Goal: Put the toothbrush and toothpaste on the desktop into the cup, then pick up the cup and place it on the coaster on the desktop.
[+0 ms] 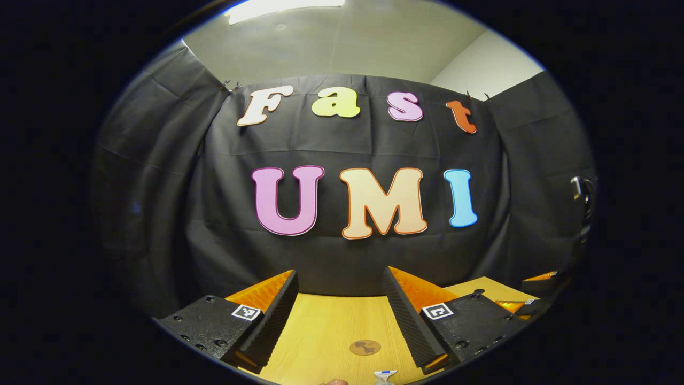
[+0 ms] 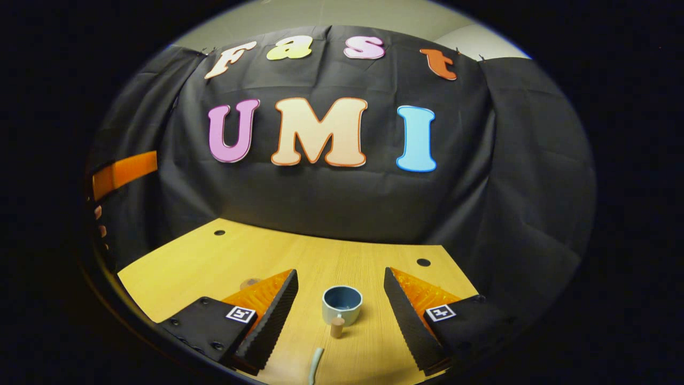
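two grippers, both spread wide and holding nothing, so you're at the very start. in the right gripper view the right gripper (image 2: 339, 321) frames the blue cup (image 2: 342, 303) at lower centre, with a small wooden peg (image 2: 337, 326) touching its near side and a pale handle, likely the toothbrush (image 2: 315, 366), at the bottom edge. in the left gripper view the left gripper (image 1: 339, 321) frames the coaster (image 1: 365, 347); a white-blue tip, perhaps the toothpaste (image 1: 385, 376), sits at the bottom edge. next, tilt down to grab; the peg crowds the cup.
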`<state>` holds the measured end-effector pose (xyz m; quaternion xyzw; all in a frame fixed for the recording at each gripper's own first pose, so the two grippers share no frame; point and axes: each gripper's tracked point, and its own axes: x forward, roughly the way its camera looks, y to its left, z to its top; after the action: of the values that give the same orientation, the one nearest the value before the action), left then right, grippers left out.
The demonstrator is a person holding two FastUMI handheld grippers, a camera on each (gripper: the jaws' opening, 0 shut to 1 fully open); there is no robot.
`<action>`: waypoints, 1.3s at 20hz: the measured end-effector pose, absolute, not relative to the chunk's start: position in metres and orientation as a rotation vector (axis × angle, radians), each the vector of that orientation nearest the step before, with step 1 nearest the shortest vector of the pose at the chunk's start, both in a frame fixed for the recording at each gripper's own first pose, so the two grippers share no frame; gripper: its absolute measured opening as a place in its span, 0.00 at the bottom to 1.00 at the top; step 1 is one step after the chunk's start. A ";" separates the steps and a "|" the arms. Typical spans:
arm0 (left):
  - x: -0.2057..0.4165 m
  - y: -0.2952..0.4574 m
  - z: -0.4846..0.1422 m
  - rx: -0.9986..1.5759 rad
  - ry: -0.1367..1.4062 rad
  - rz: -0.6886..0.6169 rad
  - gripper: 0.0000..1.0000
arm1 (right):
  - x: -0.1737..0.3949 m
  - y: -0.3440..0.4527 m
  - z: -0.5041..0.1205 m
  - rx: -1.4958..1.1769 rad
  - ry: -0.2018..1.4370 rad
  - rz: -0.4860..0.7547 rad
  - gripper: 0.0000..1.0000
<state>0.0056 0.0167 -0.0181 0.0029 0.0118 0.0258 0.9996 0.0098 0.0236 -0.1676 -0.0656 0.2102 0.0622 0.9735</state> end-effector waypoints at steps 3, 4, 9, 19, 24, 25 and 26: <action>0.006 0.017 -0.018 0.011 0.024 0.055 0.93 | 0.004 0.025 -0.196 -0.138 0.508 0.140 0.99; 0.006 0.018 -0.018 0.013 0.025 0.056 0.93 | 0.002 0.026 -0.204 -0.143 0.534 0.145 0.99; 0.008 0.022 -0.019 0.018 0.029 0.064 0.94 | -0.002 0.026 -0.238 -0.166 0.619 0.158 1.00; 0.010 0.040 -0.027 0.025 0.052 0.110 0.94 | -0.024 0.025 -0.313 -0.180 0.843 0.173 1.00; 0.008 0.046 -0.031 0.035 0.064 0.128 0.94 | -0.046 0.020 -0.353 -0.151 1.029 0.156 1.00; 0.008 0.047 -0.032 0.035 0.067 0.131 0.94 | -0.049 0.019 -0.358 -0.156 1.055 0.153 1.00; 0.007 0.048 -0.034 0.032 0.070 0.134 0.94 | -0.053 0.017 -0.363 -0.167 1.080 0.154 1.00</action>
<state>0.0071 0.0483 -0.0337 0.0162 0.0351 0.0670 0.9970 -0.0529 0.0169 -0.3634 -0.0795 0.5132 0.0730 0.8515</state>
